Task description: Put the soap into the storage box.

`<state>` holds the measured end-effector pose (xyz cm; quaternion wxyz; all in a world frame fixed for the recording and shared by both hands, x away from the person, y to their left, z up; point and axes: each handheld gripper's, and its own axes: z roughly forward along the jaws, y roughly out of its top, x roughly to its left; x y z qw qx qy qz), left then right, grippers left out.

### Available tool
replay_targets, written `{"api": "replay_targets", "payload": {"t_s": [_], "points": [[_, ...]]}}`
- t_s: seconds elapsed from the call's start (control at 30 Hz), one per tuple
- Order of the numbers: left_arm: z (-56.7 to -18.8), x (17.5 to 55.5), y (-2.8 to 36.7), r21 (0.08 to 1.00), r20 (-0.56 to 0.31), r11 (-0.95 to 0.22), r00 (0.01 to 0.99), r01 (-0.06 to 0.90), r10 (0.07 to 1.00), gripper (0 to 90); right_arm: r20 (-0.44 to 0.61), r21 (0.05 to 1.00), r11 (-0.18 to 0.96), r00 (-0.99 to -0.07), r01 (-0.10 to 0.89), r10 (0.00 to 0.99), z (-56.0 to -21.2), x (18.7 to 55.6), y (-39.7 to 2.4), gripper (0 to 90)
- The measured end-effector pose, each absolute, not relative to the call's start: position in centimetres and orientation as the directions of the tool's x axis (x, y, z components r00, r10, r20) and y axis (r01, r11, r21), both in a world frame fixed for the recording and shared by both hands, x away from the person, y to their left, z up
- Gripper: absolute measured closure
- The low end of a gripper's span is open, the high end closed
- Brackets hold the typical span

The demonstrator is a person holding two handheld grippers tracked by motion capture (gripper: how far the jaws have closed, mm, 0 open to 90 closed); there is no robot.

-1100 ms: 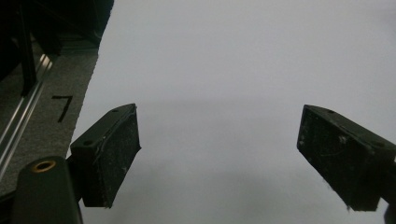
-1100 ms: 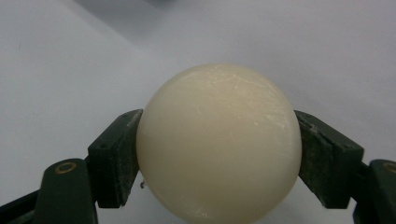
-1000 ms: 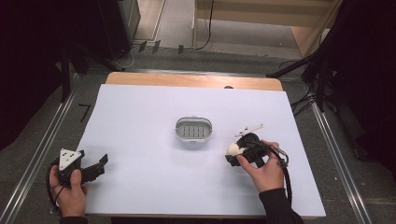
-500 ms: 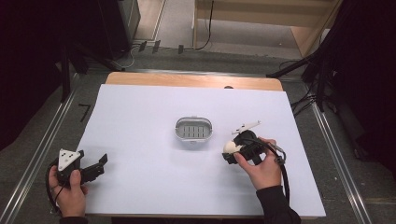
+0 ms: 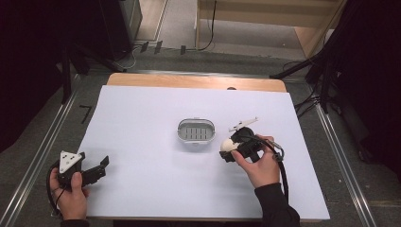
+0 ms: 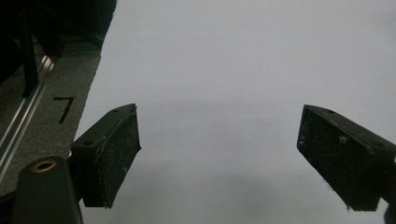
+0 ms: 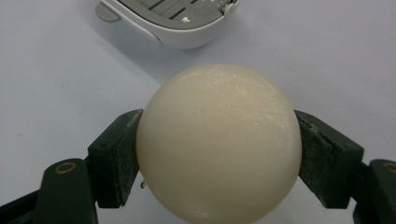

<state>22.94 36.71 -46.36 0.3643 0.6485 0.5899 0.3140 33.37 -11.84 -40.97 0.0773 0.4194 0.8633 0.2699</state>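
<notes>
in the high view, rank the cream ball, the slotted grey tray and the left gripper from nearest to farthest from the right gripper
1. cream ball, clamped in the right gripper.
2. slotted grey tray, mid-table, just beyond the ball.
3. left gripper, far across at the near-left edge.

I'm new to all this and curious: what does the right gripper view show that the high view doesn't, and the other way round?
Right gripper view: fine scratches on the cream-white round ball and both black pads pressed against it. High view: the person's hands, the left gripper resting open near the table's edge, and the floor. Both: the ball, the right gripper, the grey slotted oval container and the white table.
</notes>
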Motion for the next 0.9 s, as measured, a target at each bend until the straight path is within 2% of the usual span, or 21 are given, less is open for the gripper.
{"api": "replay_targets", "payload": {"t_s": [0.9], "points": [[-46.4,23.0,36.8,0.843,-0.032,-0.03,0.106,0.538,0.994,14.2,0.071,0.512,0.562,-0.683,0.65,0.727,-39.0,35.5,-8.1,23.9]]}}
